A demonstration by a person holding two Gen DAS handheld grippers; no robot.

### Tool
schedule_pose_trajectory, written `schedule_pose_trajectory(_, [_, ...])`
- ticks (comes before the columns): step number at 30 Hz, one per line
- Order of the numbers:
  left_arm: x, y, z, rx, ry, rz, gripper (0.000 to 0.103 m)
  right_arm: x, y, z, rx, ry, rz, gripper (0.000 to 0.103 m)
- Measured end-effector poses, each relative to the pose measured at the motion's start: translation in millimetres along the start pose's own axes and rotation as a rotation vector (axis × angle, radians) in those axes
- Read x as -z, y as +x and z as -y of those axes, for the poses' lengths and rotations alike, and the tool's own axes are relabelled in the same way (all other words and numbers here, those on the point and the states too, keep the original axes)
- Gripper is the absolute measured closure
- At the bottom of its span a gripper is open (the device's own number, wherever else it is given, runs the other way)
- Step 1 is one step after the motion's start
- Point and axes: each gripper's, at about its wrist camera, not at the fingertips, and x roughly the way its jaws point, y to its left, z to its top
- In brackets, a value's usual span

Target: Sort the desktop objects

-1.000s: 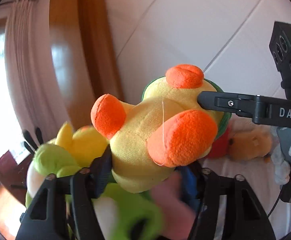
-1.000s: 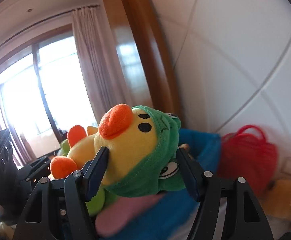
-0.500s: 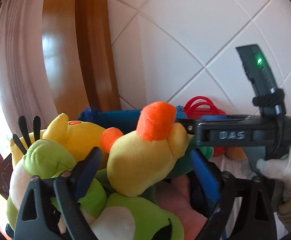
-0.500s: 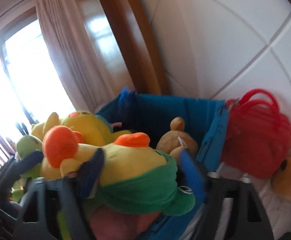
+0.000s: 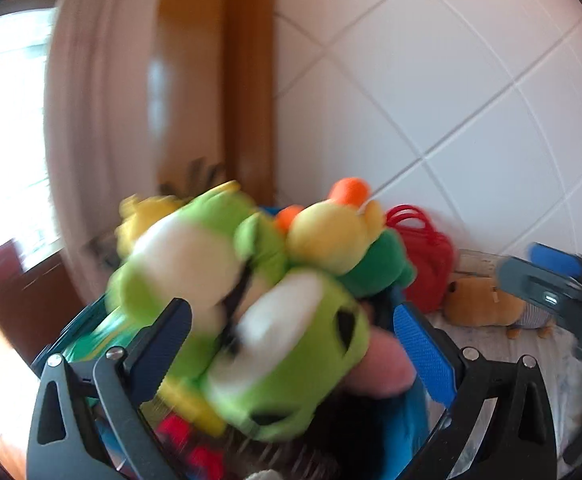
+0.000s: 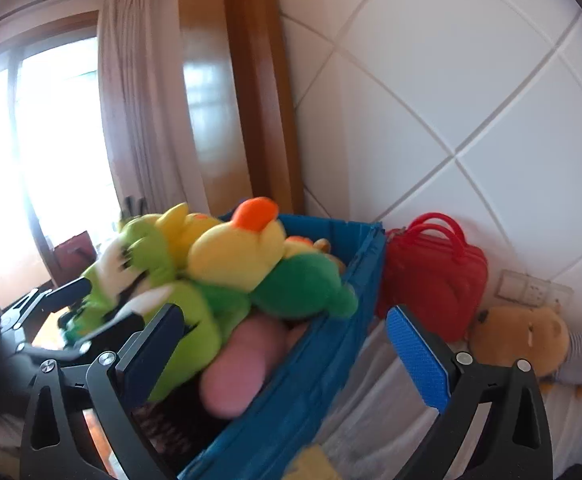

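Right wrist view: duck plush (image 6: 235, 256) atop blue bin (image 6: 331, 344) | soft, light; pinch body | right gripper (image 6: 287, 344) spread, empty | left gripper (image 5: 291, 344) spread.

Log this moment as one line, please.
duck plush in blue bin | right gripper open, empty | left gripper open | red bag beside bin

Both views are fisheye cameras riding on hand-held grippers, each looking forward along its 2 fingers, which fill the lower edge of the frame. The left wrist view sits very close over the heap of plush toys (image 5: 251, 300), blurred, facing the tiled wall (image 5: 451, 100). The right wrist view stands slightly farther back, with the blue bin (image 6: 331, 340) at centre. Both share the toys, red handbag (image 6: 431, 272), brown plush (image 6: 519, 336), wooden door frame (image 6: 259, 100) and curtain (image 6: 139, 100).
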Motion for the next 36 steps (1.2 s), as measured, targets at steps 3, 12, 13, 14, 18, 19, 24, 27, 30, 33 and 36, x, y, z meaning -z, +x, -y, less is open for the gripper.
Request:
schedule_pose_trajectory(3, [15.7, -26.6, -7.5, 0.004, -0.017, -0.01, 0.0, 25.5, -33.0, -20.2, -0.005, -0.006, 0.011, 0.0])
schedule_pose_trajectory(12, [58.9, -115.2, -30.1, 0.065, 0.056, -0.033, 0.0, 89.1, -113.9, -84.0, 0.131, 0.031, 0.019, 0.0])
schedule_pose_trajectory(13, [63.5, -124.6, -32.9, 0.087, 0.064, -0.034, 0.0, 97.0, -124.9, -89.8, 0.159, 0.049, 0.027, 0.0])
schedule_pose_trajectory(14, [67.4, -132.7, -35.8, 0.106, 0.07, -0.036, 0.0, 104.6, -134.5, -95.6, 0.185, 0.065, 0.035, 0.0])
schedule_pose_trajectory(18, [82.4, -159.4, -50.6, 0.178, 0.1, -0.042, 0.0, 133.5, -165.1, -121.9, 0.265, 0.113, 0.045, 0.0])
schedule_pose_trajectory(19, [85.8, -165.4, -54.7, 0.194, 0.099, -0.04, 0.0, 137.0, -167.3, -126.9, 0.276, 0.115, 0.043, 0.0])
schedule_pose_trajectory(24, [97.2, -184.0, -65.7, 0.255, 0.128, -0.051, 0.0, 150.6, -179.3, -148.9, 0.32, 0.132, 0.04, 0.0])
schedule_pose_trajectory(27, [101.3, -195.5, -68.2, 0.273, 0.141, -0.037, 0.0, 155.0, -183.2, -156.2, 0.328, 0.139, 0.037, 0.0])
schedule_pose_trajectory(30, [102.8, -202.0, -70.3, 0.268, 0.145, -0.03, 0.0, 159.5, -187.1, -163.6, 0.335, 0.146, 0.033, 0.0])
schedule_pose_trajectory(33, [103.7, -207.0, -71.9, 0.268, 0.147, -0.028, 0.0, 163.9, -191.0, -171.0, 0.343, 0.153, 0.03, 0.0])
schedule_pose_trajectory(36, [105.5, -211.9, -72.4, 0.266, 0.152, -0.026, 0.0, 168.3, -194.9, -178.4, 0.351, 0.16, 0.026, 0.0])
